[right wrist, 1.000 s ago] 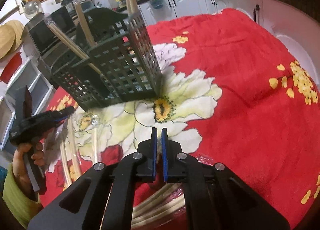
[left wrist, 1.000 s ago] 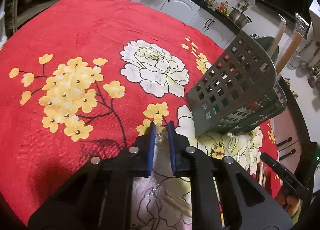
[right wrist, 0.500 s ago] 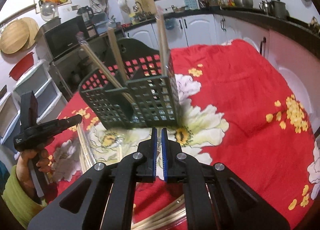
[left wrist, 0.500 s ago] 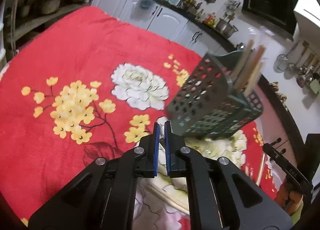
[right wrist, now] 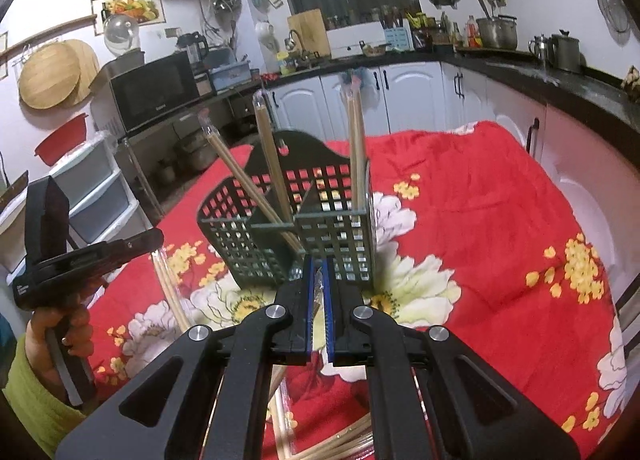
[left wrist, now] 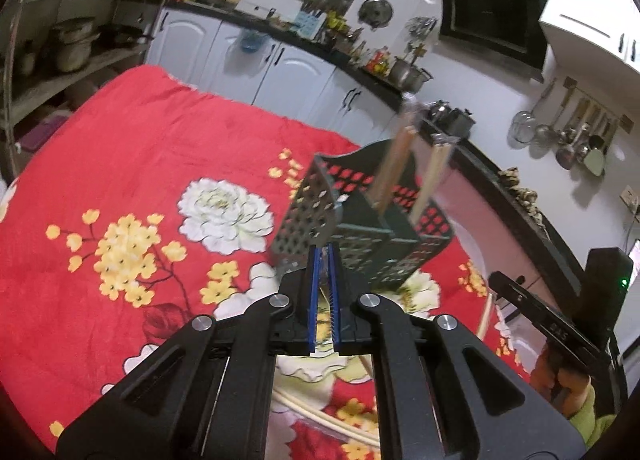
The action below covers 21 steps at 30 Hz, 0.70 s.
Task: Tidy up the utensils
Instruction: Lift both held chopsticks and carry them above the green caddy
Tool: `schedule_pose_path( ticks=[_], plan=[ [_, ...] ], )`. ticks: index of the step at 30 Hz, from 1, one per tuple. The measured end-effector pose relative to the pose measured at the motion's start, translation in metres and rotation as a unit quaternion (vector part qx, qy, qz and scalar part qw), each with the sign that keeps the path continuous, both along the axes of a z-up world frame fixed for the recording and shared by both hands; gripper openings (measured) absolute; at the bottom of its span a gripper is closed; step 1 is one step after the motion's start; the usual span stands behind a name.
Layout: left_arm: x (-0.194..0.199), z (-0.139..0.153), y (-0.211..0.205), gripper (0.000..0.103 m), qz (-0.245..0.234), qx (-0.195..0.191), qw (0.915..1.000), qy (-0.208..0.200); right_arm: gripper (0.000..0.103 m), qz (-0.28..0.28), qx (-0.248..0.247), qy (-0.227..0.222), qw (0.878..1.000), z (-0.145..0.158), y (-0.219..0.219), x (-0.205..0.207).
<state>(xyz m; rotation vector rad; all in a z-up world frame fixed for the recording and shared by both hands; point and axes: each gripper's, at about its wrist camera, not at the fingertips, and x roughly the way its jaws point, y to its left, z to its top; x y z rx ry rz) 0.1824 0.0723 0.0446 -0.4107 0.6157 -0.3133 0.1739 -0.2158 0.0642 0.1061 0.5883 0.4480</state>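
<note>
Now both claws pinch clear-wrapped chopstick packs: left gripper, right gripper, before the green basket holding 3 wrapped pairs.

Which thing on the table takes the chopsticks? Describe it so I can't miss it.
Find the red flowered tablecloth. Near its middle, by the big white flower, stands a dark green plastic basket with grid walls and inner dividers. It is the only upright container there, and wrapped chopsticks already stick up out of it, unlike the loose ones lying flat.
</note>
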Motion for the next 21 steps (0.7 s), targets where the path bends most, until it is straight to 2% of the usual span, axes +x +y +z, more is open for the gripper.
schedule_pose_path(
  ticks=[7, 21],
  plan=[
    [-0.01, 0.024, -0.018, 0.002, -0.025, 0.005, 0.9992, -0.032, 0.004, 0.002, 0.004, -0.028, 1.0, 0.02, -0.001, -0.007],
    [-0.018, 0.056, -0.043, 0.002, -0.055, 0.009, 0.9959, -0.071, 0.004, 0.0, 0.009, -0.067, 0.998, 0.046, -0.008, -0.017]
  ],
)
